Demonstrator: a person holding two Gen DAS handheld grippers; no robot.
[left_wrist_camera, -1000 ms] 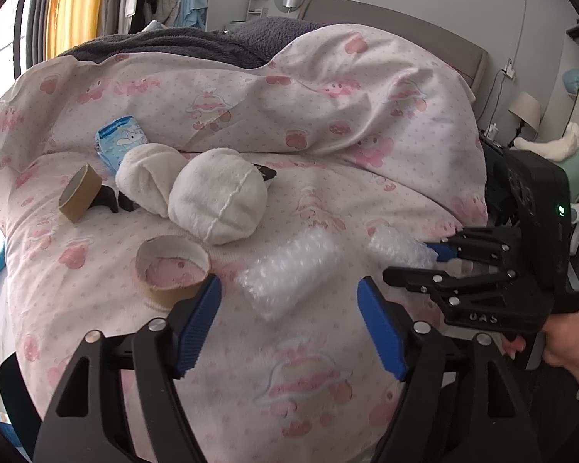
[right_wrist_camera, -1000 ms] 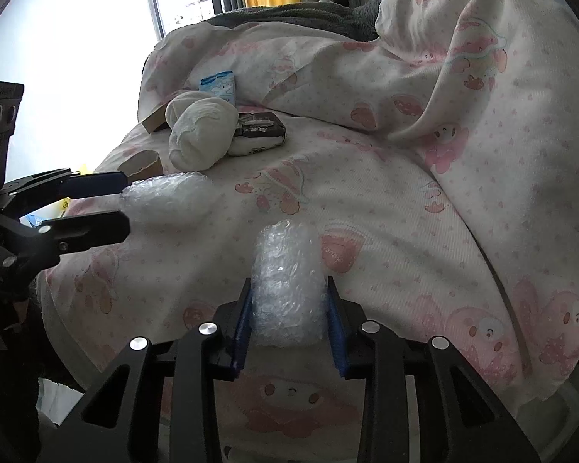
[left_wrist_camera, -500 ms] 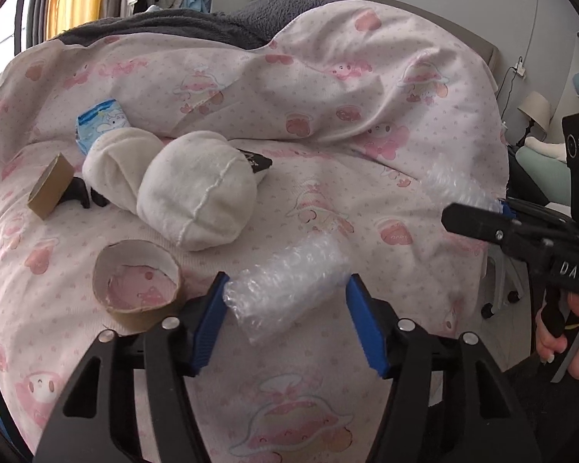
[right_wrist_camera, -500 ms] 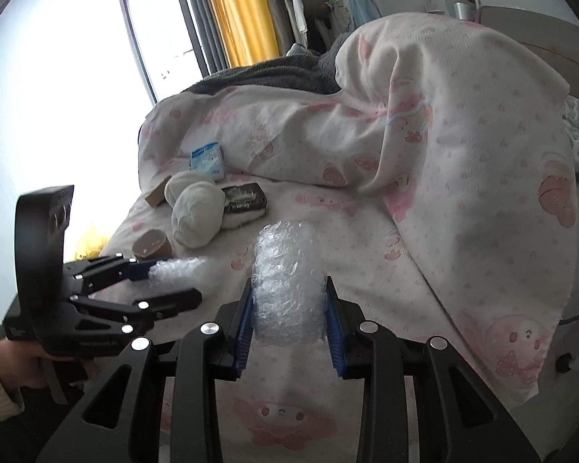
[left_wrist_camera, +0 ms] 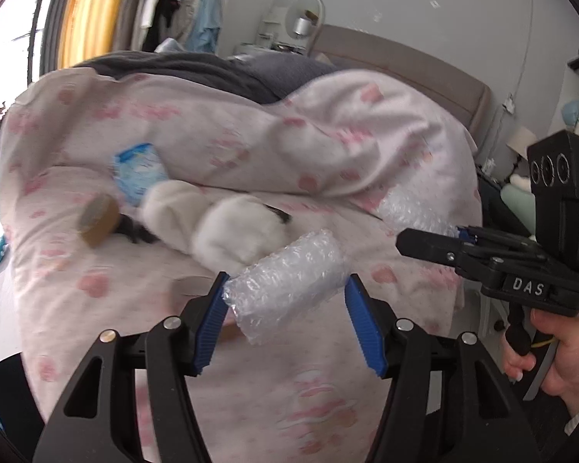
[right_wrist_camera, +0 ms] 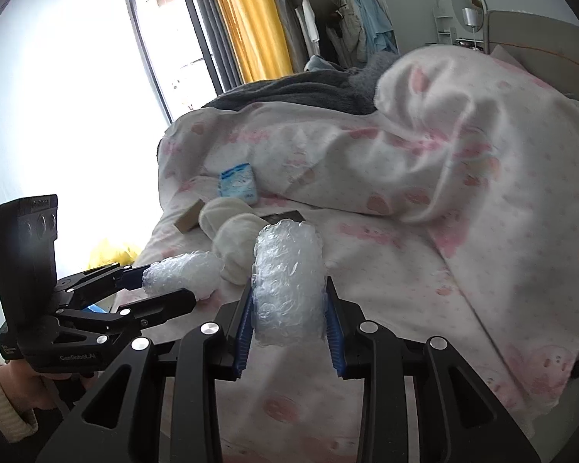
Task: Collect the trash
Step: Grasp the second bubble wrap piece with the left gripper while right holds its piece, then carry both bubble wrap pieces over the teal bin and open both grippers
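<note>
In the left wrist view my left gripper (left_wrist_camera: 286, 289) is shut on a clear bubble-wrap roll (left_wrist_camera: 297, 266), held crosswise between the blue pads above the pink bedspread (left_wrist_camera: 96, 308). The right wrist view shows my right gripper (right_wrist_camera: 288, 285) shut on a second bubble-wrap roll (right_wrist_camera: 287, 266), which stands upright between its pads. Each gripper appears in the other's view: the right gripper (left_wrist_camera: 424, 227) at the right with its roll (left_wrist_camera: 409, 212), the left gripper (right_wrist_camera: 170, 283) at the lower left with its roll (right_wrist_camera: 181, 270).
On the bed lie a brown cardboard tape roll (left_wrist_camera: 96, 223), a blue packet (left_wrist_camera: 139, 171), two white soft pads (left_wrist_camera: 227, 231) and a dark wrapper (right_wrist_camera: 281, 216). The heaped duvet (right_wrist_camera: 463, 135) rises behind. A yellow bag (right_wrist_camera: 112, 250) sits beyond the bed's left edge.
The left jaws closed on the bubble-wrap roll and lifted it off the bedspread. The right gripper rose with its roll. Both views now look higher over the bed.
</note>
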